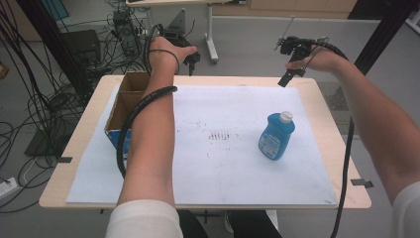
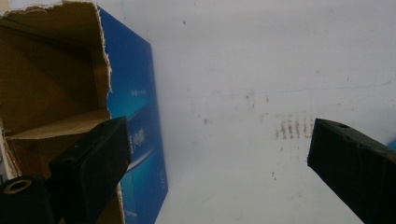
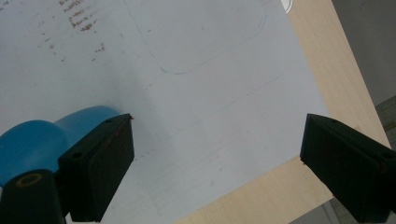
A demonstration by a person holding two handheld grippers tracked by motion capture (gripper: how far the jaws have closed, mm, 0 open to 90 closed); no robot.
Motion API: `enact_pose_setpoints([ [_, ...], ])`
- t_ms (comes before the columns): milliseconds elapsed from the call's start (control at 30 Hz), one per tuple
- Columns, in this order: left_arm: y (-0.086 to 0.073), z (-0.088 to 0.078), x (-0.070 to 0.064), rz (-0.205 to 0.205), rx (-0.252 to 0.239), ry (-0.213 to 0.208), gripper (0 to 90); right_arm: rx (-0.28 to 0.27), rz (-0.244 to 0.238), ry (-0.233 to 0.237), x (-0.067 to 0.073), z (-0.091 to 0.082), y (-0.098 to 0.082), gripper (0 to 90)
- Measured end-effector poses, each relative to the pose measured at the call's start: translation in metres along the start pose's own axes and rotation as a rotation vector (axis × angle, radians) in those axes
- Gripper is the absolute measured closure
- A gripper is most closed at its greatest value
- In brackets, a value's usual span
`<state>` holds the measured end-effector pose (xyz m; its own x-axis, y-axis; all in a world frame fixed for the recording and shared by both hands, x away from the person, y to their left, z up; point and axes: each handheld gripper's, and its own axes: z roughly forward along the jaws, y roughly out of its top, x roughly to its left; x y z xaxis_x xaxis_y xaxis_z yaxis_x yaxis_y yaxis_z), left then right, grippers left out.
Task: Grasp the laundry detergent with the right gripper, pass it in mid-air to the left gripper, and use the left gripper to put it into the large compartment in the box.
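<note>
Two claws, hand-held, raised over the far edge of the worktop (image 1: pixel 327 99). Left claw (image 1: pixel 190 59): above the far left corner, just beyond the cardboard box (image 1: pixel 121 106); jaws wide apart in the left gripper view, nothing between them. Right claw (image 1: pixel 289 74): above the far right edge; jaws likewise wide apart in the right gripper view, nothing held. One white sheet (image 1: pixel 223 163) covering most of the worktop, marked with small brown smudges near the middle and a faint pen outline. One open cardboard box, brown inside, blue printed outer side (image 2: pixel 140 116), torn top edge, standing on the left part of the sheet. One blue bottle (image 1: pixel 276 136) with white cap, lying on the sheet right of centre, cap toward the far side, well apart from box and both claws; part of its blue body (image 3: pixel 32 142) seen behind the left-hand jaw in the right gripper view.
</note>
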<state>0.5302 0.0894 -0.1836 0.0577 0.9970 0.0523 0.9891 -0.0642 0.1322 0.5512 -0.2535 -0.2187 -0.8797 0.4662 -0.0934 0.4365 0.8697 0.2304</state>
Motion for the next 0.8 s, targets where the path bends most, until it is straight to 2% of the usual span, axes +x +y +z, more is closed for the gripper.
enact_pose_setpoints([
  [567, -0.003, -0.002, -0.003, 0.003, 0.000, -0.002, 6.6, -0.001, 0.002, -0.008, 0.003, -0.004, -0.009, 9.1],
  [800, -0.005, -0.002, -0.005, 0.010, 0.002, -0.006, 6.6, -0.014, 0.006, -0.001, 0.009, -0.004, -0.021, 9.1],
])
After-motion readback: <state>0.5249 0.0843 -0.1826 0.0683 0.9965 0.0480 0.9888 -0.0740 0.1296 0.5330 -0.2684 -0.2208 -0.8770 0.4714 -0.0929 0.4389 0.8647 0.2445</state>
